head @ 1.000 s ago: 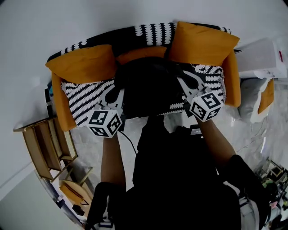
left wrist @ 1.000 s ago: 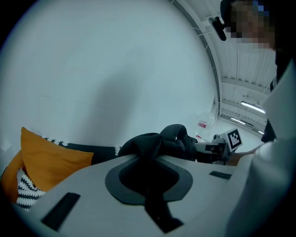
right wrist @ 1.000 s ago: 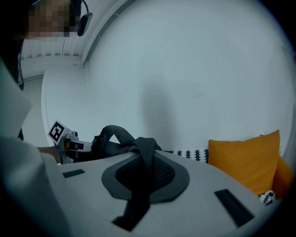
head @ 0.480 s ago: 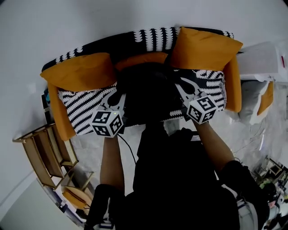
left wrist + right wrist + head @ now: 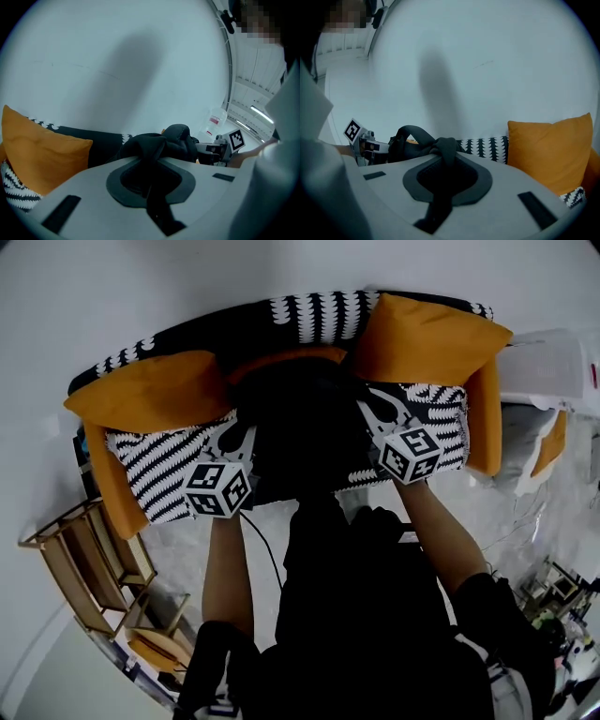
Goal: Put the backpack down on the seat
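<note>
Both tongs are clamped on the black backpack [image 5: 302, 432], one at each side. The left gripper [image 5: 246, 439] has its jaws closed on a dark fold of strap [image 5: 151, 185], and the right gripper [image 5: 373, 414] is closed the same way on another bunched strap [image 5: 443, 152] (each gripper view shows fabric running straight through the jaws). The backpack hangs between the two grippers over the middle of the sofa seat [image 5: 155, 465], which is striped black and white. It sits just in front of the backrest, with the left orange cushion [image 5: 150, 390] and the right orange cushion [image 5: 427, 334] on either side. Can't tell if its bottom is touching the seat, since the bag itself hides that. A wooden shelf [image 5: 84, 563] stands on the floor at the sofa's left end.
</note>
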The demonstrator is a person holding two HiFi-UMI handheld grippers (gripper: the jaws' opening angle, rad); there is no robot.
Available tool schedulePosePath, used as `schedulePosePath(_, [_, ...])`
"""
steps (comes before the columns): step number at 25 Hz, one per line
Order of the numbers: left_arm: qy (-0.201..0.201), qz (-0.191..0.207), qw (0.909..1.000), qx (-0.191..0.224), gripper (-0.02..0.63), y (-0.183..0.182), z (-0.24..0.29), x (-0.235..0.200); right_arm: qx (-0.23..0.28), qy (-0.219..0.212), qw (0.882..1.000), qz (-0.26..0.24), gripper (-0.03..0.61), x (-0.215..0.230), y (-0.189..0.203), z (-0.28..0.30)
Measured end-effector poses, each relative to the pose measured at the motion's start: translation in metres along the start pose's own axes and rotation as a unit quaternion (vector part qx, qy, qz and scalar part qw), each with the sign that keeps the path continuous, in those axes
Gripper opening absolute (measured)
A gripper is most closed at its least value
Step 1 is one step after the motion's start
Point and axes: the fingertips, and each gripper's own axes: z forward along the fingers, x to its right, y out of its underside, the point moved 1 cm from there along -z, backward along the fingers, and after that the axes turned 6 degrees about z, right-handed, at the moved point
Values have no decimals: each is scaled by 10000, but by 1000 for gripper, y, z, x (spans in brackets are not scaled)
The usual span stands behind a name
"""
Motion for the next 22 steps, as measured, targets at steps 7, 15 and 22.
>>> schedulePosePath(7, [-456,-92,9989,-35,37,-8,39,-30,-162,254,9991,-284,51,24,-7,37])
schedulePosePath(15, [-440,19,9985,-327,38,-14,79,-52,-484,403,9980,13,52,60,-10,83])
schedulePosePath(22, [-684,-123,9962,-520,42,-10,117,-77,-709,413,9964,204,54,84,-6,113])
